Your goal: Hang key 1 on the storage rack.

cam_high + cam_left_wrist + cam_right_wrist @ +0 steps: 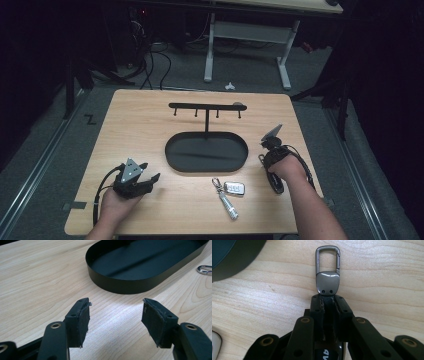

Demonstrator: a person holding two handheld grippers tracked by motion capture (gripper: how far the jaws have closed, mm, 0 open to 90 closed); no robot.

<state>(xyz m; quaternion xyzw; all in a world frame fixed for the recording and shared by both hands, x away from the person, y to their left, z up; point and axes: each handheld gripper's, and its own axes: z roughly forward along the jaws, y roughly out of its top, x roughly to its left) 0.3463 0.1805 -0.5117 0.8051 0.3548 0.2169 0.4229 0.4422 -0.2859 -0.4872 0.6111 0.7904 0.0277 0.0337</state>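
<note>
Now right gripper point(328, 305) clamps key fob strap point(327, 285) (carabiner beyond tips).

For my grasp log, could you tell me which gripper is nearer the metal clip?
Right: the right gripper pinches the strap of the metal clip; the left gripper sits open, well apart.
</note>
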